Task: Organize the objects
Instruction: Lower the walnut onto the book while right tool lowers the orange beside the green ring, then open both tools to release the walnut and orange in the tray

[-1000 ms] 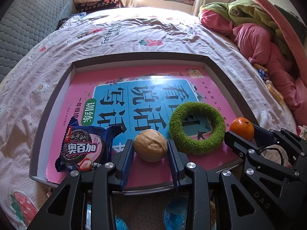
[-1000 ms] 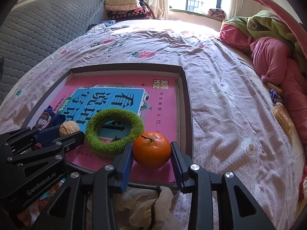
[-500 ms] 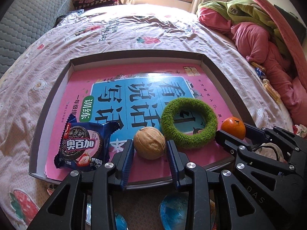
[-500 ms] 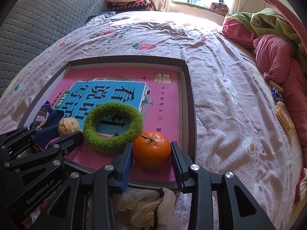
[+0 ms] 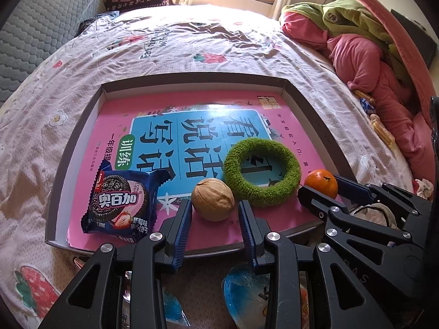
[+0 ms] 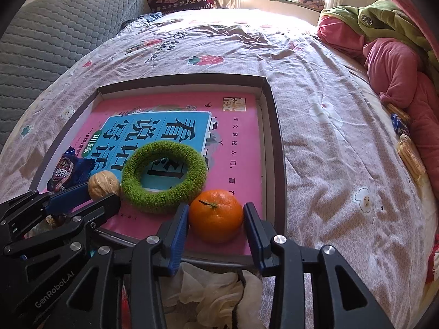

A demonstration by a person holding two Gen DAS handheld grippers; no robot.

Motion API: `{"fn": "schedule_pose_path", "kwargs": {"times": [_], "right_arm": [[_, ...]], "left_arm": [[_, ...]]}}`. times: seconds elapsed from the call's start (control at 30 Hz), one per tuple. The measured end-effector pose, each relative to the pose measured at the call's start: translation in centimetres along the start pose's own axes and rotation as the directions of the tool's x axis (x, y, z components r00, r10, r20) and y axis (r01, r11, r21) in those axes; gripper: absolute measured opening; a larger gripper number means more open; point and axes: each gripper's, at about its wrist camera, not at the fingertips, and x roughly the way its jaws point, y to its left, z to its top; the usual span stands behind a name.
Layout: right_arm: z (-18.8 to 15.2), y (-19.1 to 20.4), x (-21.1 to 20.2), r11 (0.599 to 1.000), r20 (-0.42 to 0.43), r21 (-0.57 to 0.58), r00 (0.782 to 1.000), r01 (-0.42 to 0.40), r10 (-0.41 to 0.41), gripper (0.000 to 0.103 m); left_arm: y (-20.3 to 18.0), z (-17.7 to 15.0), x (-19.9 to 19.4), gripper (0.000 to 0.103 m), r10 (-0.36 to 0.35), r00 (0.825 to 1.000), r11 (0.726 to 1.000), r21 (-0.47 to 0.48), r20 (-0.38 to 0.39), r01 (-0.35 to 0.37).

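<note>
Pulled back a little from a second ago, jaws now loosened. Left gripper (image 5: 215,213) apart around the tan round walnut (image 5: 213,203), clear gaps both sides; right gripper (image 6: 216,220) apart beside the small orange tangerine (image 6: 216,215). Both resting inside the shallow grey cardboard tray (image 5: 79,139), at 6 o'clock of the fuzzy green ring (image 5: 261,169); blue cookie packet (image 5: 120,203) at 9 o'clock of the walnut. Placement apparently done; withdrawal left.

Left gripper (image 5: 214,213): matte black plastic linkage frame w/ triangular cutouts, silver round screws, blue ribbed finger pads (image 5: 182,230), white "GenRobot.AI" lettering. Right gripper (image 6: 216,219): same build, black w/ blue pads, silver screws, embossed "DAS" marking.
</note>
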Motion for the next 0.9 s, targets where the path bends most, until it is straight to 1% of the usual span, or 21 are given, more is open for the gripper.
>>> {"fn": "schedule_pose_path", "kwargs": {"times": [0.13,0.33,0.47,0.6,0.67,0.7,0.73,0.77,0.9], "right_arm": [[0.0,0.0,-0.2,1.0,0.0,-0.001,1.0,0.008,-0.008,0.046],[-0.3,-0.1,-0.6,1.0,0.009,0.011,1.0,-0.003,0.003,0.046],[-0.3,-0.1,-0.9,1.0,0.008,0.017,1.0,-0.008,0.007,0.048],[-0.3,-0.1,-1.2,1.0,0.012,0.011,1.0,0.003,-0.003,0.049],[-0.3,0.0,-1.3,1.0,0.015,0.008,1.0,0.009,-0.009,0.051],[-0.3,0.0,-1.5,1.0,0.021,0.007,1.0,0.02,-0.02,0.053],[-0.3,-0.1,-1.6,1.0,0.024,0.005,0.999,0.031,-0.031,0.057],[-0.3,-0.1,-1.7,0.999,0.027,0.006,0.999,0.032,-0.032,0.058],[-0.1,-0.3,-2.1,1.0,0.036,0.013,0.999,0.027,-0.028,0.058]], "left_arm": [[0.0,0.0,-0.2,0.036,-0.005,1.0,1.0,-0.002,-0.001,0.005],[-0.3,-0.2,-0.5,0.036,-0.014,1.0,1.0,-0.004,0.0,0.014],[-0.4,-0.1,-0.9,0.039,-0.014,1.0,1.0,-0.004,0.012,0.014],[-0.2,0.1,-1.5,0.04,-0.01,1.0,1.0,-0.007,0.026,0.01],[-0.2,0.2,-1.8,0.041,-0.006,1.0,1.0,-0.006,0.031,0.006],[-0.1,0.2,-1.9,0.042,-0.003,0.999,1.0,-0.007,0.034,0.003],[-0.1,0.3,-2.1,0.045,-0.001,0.999,1.0,-0.009,0.038,0.001],[-0.1,0.3,-2.2,0.047,-0.001,0.999,1.0,-0.009,0.041,0.001],[-0.1,0.4,-2.8,0.051,0.003,0.999,1.0,-0.012,0.053,-0.002]]}}
